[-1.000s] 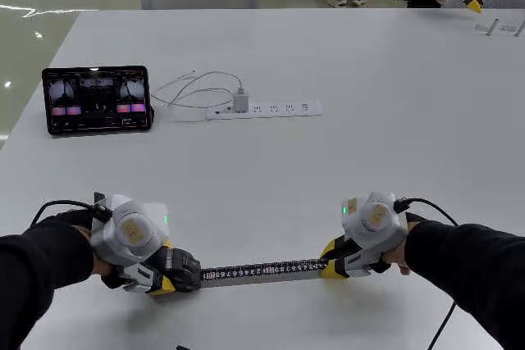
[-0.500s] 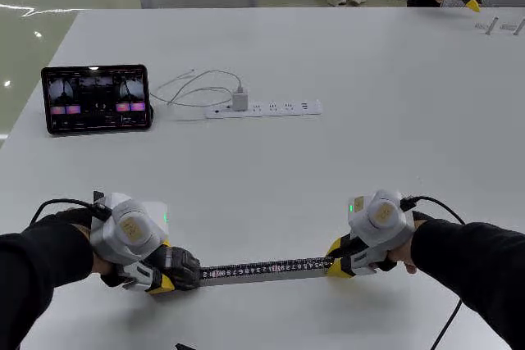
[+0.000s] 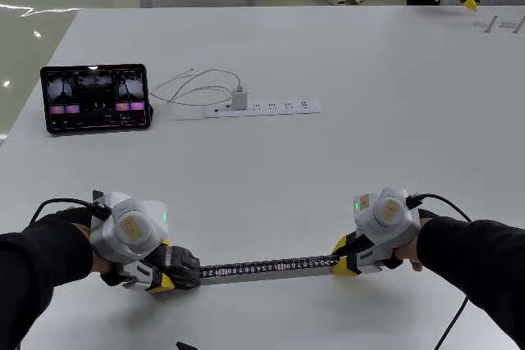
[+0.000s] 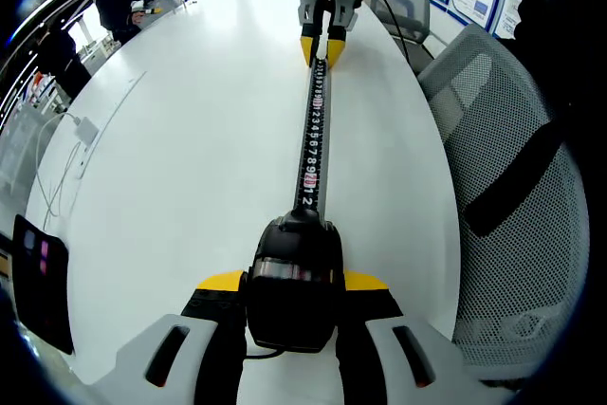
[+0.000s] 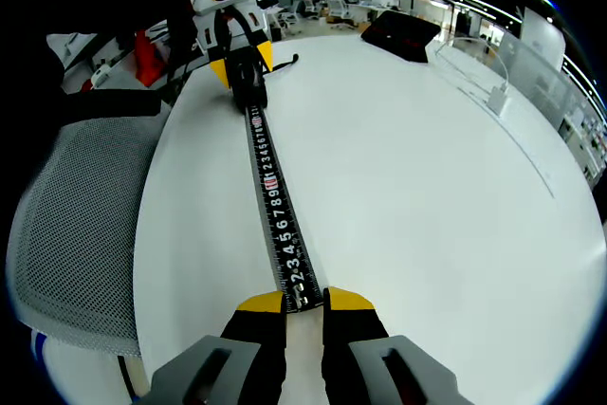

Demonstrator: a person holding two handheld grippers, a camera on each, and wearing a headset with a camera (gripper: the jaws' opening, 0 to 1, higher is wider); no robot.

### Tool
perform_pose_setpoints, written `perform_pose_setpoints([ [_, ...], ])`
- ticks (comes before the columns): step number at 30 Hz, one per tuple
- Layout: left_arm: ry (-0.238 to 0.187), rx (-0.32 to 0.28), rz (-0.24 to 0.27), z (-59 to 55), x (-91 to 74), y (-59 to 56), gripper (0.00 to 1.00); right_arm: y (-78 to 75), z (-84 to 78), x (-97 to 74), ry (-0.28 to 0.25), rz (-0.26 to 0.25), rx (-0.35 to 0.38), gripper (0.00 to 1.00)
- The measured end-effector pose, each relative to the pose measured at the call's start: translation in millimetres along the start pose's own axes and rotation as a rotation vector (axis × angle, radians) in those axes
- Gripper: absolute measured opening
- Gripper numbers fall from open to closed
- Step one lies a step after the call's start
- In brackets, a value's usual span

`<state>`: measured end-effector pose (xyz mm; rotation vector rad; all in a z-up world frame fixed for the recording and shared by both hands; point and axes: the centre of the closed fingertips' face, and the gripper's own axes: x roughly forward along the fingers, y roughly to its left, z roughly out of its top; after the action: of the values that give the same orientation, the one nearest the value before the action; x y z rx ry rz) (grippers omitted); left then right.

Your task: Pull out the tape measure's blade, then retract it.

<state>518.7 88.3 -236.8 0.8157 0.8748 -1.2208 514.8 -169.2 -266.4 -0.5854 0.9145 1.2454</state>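
tape measure (image 3: 182,266) in left gripper (image 3: 168,266) | blade (image 3: 267,267) straight rightward into right gripper (image 3: 339,258)

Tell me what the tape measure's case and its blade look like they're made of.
Case: black and matte, with a ridged patch on top; it looks like rubber-skinned plastic.
Blade: a thin, stiff strip with a black face and pale printed numerals, running straight; probably coated steel, though that's only a guess from its look.
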Motion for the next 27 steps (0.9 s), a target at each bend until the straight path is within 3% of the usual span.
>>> perform_pose_setpoints([
  [15, -0.002, -0.005, 0.003, 0.5, 0.3, 0.6, 0.31, -0.8, -3.0, -1.4, -0.001, -0.003, 0.009, 0.1],
  [19, -0.031, -0.045, 0.005, 2.2, 0.8, 2.4, 0.31, 0.3, -2.8, -0.3, 0.023, -0.002, -0.044, 0.1],
  [27, -0.016, -0.016, -0.017, 2.8, 1.3, 1.6, 0.32, 1.1, -2.2, -0.2, 0.062, 0.008, -0.086, 0.11],
])
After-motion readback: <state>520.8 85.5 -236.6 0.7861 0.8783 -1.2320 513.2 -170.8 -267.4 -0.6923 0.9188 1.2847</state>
